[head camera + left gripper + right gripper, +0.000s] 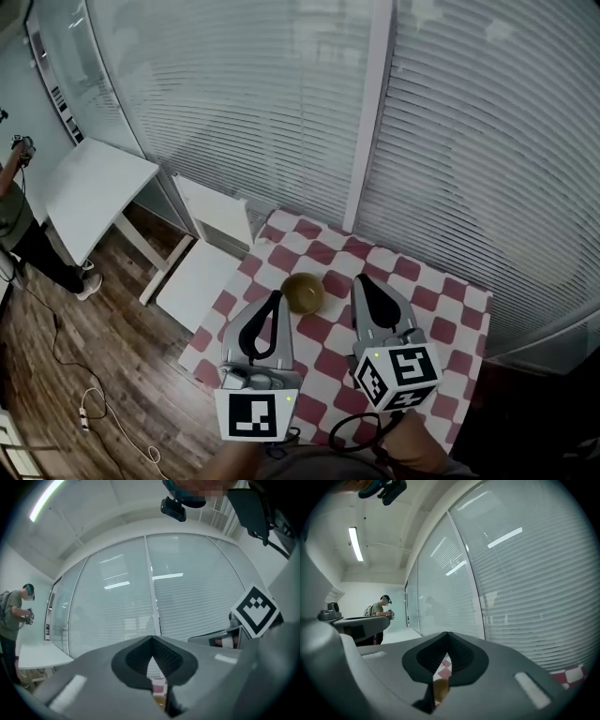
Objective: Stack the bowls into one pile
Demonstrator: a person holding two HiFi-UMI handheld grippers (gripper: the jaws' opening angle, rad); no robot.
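Observation:
A single olive-green bowl (303,292) stands on the red-and-white checked tablecloth (441,309); I cannot tell whether it is one bowl or a nested pile. My left gripper (275,296) hovers just left of it, jaws shut and empty. My right gripper (359,281) is just right of it, also shut on nothing. In the left gripper view the jaw tips of the left gripper (152,639) meet, with a sliver of the bowl (160,701) below them. In the right gripper view the right gripper (447,634) is closed too, with the bowl (440,688) showing through the gap.
Window blinds (281,94) run along the far side of the small table. A white chair (211,248) and a white table (94,192) stand at left. A person (19,225) is at the far left. A cable (94,403) lies on the wooden floor.

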